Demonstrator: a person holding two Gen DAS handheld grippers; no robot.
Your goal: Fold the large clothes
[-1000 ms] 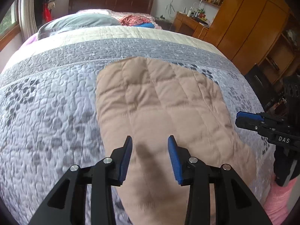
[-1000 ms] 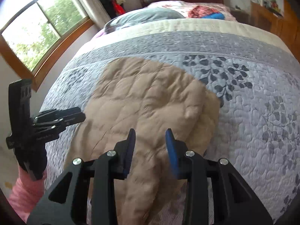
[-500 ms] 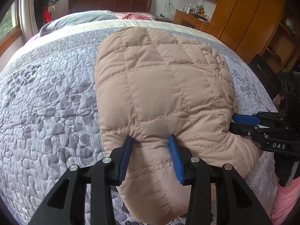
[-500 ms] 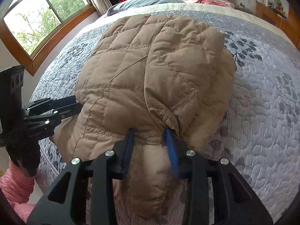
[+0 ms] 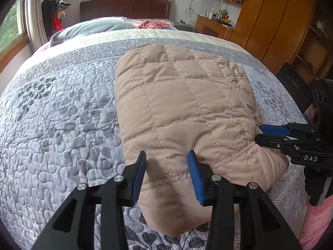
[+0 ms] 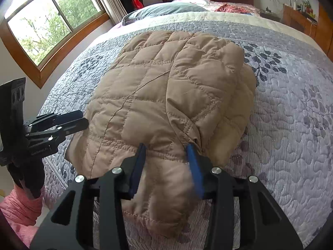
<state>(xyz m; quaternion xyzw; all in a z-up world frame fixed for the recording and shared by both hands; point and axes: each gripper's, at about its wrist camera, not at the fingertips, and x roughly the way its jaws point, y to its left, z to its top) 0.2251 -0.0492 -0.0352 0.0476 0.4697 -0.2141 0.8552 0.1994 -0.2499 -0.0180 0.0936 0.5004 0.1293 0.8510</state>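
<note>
A tan quilted jacket [image 5: 183, 104] [image 6: 166, 95] lies folded on the grey patterned bedspread [image 5: 62, 125], its near edge at the foot of the bed. My left gripper [image 5: 166, 156] is shut on that near edge, with puffy fabric filling the gap between the blue pads. My right gripper [image 6: 165, 150] holds the same edge further right, where a folded sleeve ends. Its jaws are opening, and fabric still touches both pads. Each gripper shows in the other's view: the right gripper [image 5: 268, 133] at the jacket's right side, the left gripper [image 6: 77, 118] at its left.
The bedspread [image 6: 291, 114] lies bare on both sides of the jacket. Pillows [image 5: 91, 29] and a dark headboard [image 5: 124, 8] sit at the far end. A wooden wardrobe [image 5: 270, 20] stands right, a window [image 6: 47, 20] left. Pink sleeves [image 5: 316, 225] [image 6: 18, 206] show at the bed's near edge.
The jacket was held up close to the cameras half a second ago and now rests lower and flatter on the bed. Both grippers came down with it. The right jaws stand slightly wider.
</note>
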